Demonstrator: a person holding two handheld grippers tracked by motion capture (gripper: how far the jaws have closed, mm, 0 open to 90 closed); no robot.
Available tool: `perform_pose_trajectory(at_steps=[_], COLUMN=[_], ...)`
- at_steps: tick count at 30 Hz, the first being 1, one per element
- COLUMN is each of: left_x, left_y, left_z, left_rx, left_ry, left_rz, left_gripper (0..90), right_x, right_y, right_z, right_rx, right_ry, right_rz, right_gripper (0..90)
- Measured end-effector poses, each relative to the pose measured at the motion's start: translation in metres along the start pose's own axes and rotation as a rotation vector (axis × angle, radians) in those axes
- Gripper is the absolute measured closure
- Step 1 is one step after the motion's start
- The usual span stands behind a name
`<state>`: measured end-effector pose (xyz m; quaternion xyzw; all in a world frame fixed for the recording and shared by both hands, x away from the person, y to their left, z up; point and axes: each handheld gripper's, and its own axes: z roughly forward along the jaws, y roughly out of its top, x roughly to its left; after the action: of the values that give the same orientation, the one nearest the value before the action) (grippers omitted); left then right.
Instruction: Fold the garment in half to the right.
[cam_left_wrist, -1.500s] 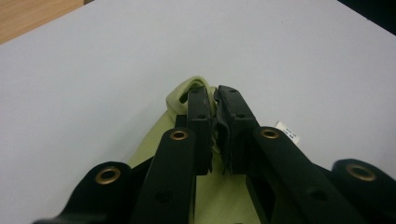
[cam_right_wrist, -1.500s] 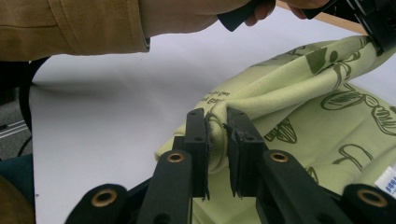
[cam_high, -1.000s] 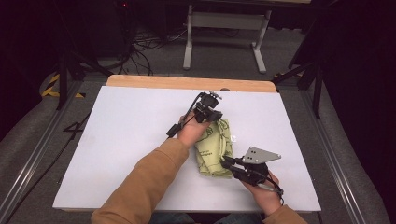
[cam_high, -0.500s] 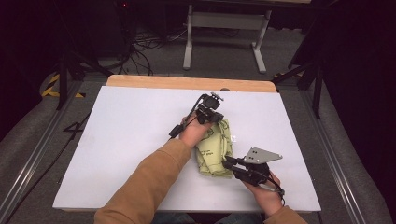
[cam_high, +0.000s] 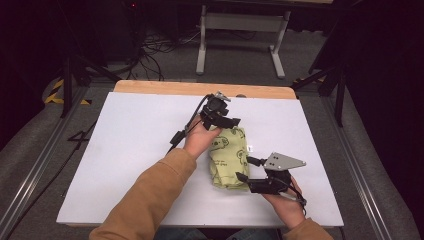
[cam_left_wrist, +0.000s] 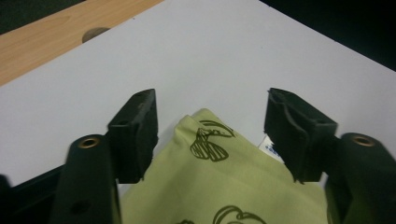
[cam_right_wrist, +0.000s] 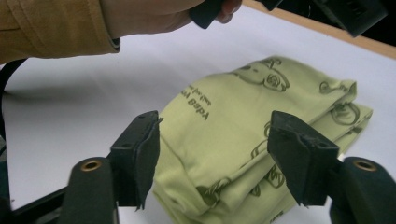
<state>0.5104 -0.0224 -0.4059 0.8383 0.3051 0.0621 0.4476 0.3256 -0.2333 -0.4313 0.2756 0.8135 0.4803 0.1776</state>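
Observation:
A folded light green cloth (cam_high: 227, 157) with dark printed drawings lies on the white table (cam_high: 130, 150). My left gripper (cam_high: 227, 122) hovers at its far end. Its jaws have just been opening and stand apart, with the cloth's tip (cam_left_wrist: 219, 182) between them but untouched by the left gripper (cam_left_wrist: 212, 126). My right gripper (cam_high: 243, 168) sits at the cloth's near right corner. It too has just been opening. In the right gripper view the folded edge (cam_right_wrist: 233, 121) lies between the right gripper's (cam_right_wrist: 215, 140) spread pads, clear of both.
A wooden strip (cam_high: 200, 89) runs along the table's far edge. A small white tag (cam_high: 249, 148) sticks out at the cloth's right side. Beyond the table stand a metal frame (cam_high: 240, 45) and floor cables (cam_high: 160, 47).
Both grippers have opened and let go of the cloth, which now rests on the table. The left gripper has lifted slightly off the cloth's far end.

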Motion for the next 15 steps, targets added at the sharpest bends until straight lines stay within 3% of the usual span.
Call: perform_pose_trajectory(at_steps=[9, 15], left_x=[0.006, 0.005], left_y=[-0.017, -0.033], left_z=[-0.039, -0.066], left_rx=[-0.054, -0.081], left_ry=[-0.03, -0.017], left_rz=[0.03, 0.048], left_gripper=[9.8, 4.3], right_x=[-0.016, -0.029], right_y=[0.018, 0.027], right_z=[0.0, 0.005], right_rx=[-0.001, -0.004], right_ry=[-0.01, -0.014], right_rz=[-0.025, -0.022], right_gripper=[26.0, 26.6])
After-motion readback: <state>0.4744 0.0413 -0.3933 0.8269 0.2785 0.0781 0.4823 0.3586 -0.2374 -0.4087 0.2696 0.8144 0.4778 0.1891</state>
